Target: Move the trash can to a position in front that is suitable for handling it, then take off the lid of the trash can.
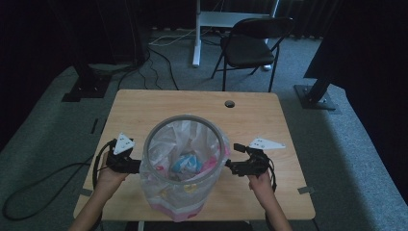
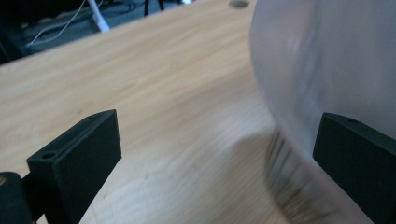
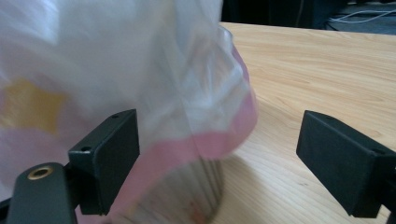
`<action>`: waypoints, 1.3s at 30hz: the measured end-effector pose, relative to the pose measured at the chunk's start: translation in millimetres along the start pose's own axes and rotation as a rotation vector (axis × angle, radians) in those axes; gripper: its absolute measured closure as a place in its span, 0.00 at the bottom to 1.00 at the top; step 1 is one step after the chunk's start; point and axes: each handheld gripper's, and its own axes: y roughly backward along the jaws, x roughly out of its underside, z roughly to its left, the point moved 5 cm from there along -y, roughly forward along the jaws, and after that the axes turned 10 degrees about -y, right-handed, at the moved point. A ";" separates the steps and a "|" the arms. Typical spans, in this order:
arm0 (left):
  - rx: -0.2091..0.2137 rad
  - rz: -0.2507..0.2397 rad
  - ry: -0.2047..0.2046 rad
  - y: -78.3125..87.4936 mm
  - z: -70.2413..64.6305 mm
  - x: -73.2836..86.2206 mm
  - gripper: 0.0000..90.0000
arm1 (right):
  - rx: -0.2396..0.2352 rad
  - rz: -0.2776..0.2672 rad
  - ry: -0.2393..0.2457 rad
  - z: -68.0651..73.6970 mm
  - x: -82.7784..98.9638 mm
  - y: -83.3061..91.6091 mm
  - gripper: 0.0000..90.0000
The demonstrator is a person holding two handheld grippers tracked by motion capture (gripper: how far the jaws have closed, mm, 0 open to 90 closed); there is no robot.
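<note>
The table [image 1: 144, 108] carries 1 bin [image 1: 185, 163], stood near its front edge and lined with a clear, pink-hemmed bag [image 3: 140, 93] draped down outside. The 2 grippers are set level at opposite sides, probably to grasp the liner or steady the bin. The left gripper [image 2: 217, 154] is held with jaws wide apart, nothing clamped; the right gripper [image 3: 217, 158] likewise. Blue and pink contents [image 1: 188, 163] are seen inside, too blurred to be identified.
</note>
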 end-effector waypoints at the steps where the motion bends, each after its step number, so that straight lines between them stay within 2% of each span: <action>1: -0.011 0.014 0.017 -0.7 3.1 9.7 0.01 | 0.013 0.001 0.002 -3.0 1.6 1.3 0.14; 5: -0.009 0.043 0.067 -2.2 7.6 35.5 0.01 | 0.026 0.029 0.004 -13.9 9.5 8.2 0.15; 6: -0.009 0.059 0.076 -2.6 6.3 47.0 0.01 | 0.046 0.026 -0.003 -19.4 13.2 11.2 0.15; 7: -0.009 0.059 0.076 -2.6 6.3 47.0 0.01 | 0.046 0.026 -0.003 -19.4 13.2 11.2 0.15; 9: -0.011 0.076 0.080 -1.7 4.7 59.6 0.01 | 0.073 0.037 -0.027 -26.7 18.2 14.2 0.15; 10: -0.012 0.080 0.104 -0.1 3.2 71.5 0.01 | 0.111 0.048 -0.030 -34.1 23.7 17.9 0.17; 11: -0.012 0.080 0.104 -0.1 3.2 71.5 0.01 | 0.111 0.048 -0.030 -34.1 23.7 17.9 0.17; 12: -0.007 0.072 0.135 2.6 2.0 82.2 0.01 | 0.109 0.072 -0.029 -38.3 29.7 21.9 0.16; 15: 0.002 0.066 0.147 3.8 -0.9 91.0 0.01 | 0.122 0.075 -0.028 -41.2 34.6 27.0 0.16; 18: 0.020 0.064 0.123 5.8 -8.3 101.4 0.01 | 0.127 0.071 -0.053 -46.4 39.1 36.6 0.14; 25: 0.050 0.036 0.079 7.8 -17.5 103.6 0.01 | 0.145 0.035 -0.057 -48.0 33.1 50.3 0.14; 29: 0.062 0.035 0.083 6.2 -18.7 107.2 0.01 | 0.110 0.018 -0.041 -41.4 24.0 56.0 0.16; 30: 0.065 0.042 0.083 5.3 -18.6 109.8 0.01 | 0.077 0.016 -0.026 -34.1 18.5 58.1 0.17; 33: 0.060 0.047 0.084 5.1 -18.6 111.4 0.01 | 0.058 0.008 -0.012 -26.5 10.9 60.1 0.17; 34: 0.060 0.047 0.084 5.1 -18.6 112.0 0.01 | 0.024 0.001 0.000 -19.0 2.2 62.3 0.16; 35: 0.060 0.047 0.084 5.1 -18.6 112.0 0.01 | 0.024 0.001 0.000 -19.0 2.2 62.3 0.16; 36: 0.063 0.047 0.083 5.0 -18.6 112.1 0.01 | 0.000 0.000 0.018 -12.2 -6.9 64.4 0.15; 39: 0.063 0.046 0.084 4.7 -18.6 112.3 0.01 | -0.024 -0.015 0.032 -5.5 -16.4 66.9 0.15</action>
